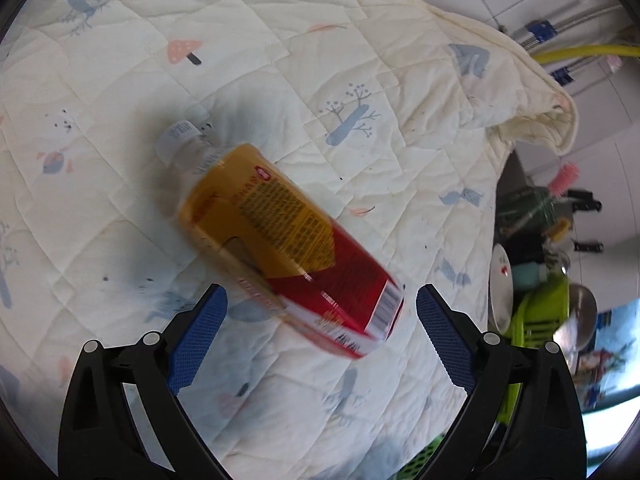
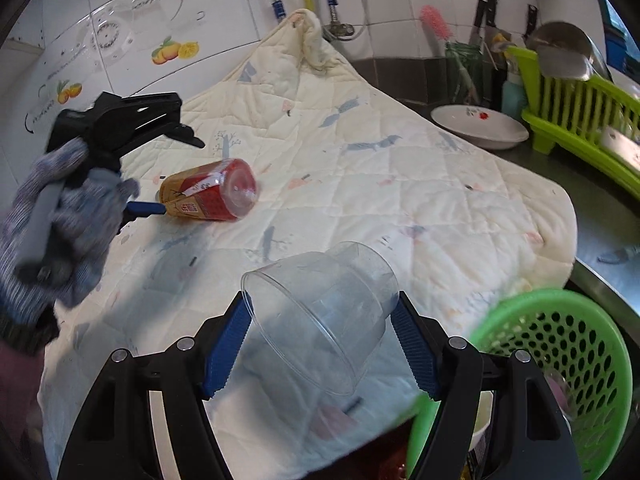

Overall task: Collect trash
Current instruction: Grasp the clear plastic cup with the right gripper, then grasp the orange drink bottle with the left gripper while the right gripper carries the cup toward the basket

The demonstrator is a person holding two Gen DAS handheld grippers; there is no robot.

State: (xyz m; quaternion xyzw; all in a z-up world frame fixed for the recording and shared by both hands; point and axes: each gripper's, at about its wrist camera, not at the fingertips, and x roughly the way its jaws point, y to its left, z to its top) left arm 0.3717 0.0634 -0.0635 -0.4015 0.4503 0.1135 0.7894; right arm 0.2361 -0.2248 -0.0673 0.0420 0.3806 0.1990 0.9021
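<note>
A plastic bottle (image 1: 280, 240) with a yellow and red label lies on its side on the quilted cloth (image 1: 280, 60), cap pointing away. My left gripper (image 1: 320, 308) is open, its blue pads either side of the bottle's base, not touching. The bottle also shows in the right wrist view (image 2: 212, 192), with the left gripper (image 2: 160, 168) beside it. My right gripper (image 2: 324, 328) is shut on a clear plastic cup (image 2: 320, 316), held tilted above the cloth (image 2: 380, 184).
A green perforated basket (image 2: 560, 352) sits at lower right below the cloth's edge. A white bowl (image 2: 480, 128), a green dish rack (image 2: 580, 120) with utensils and a tiled wall (image 2: 120, 20) lie behind.
</note>
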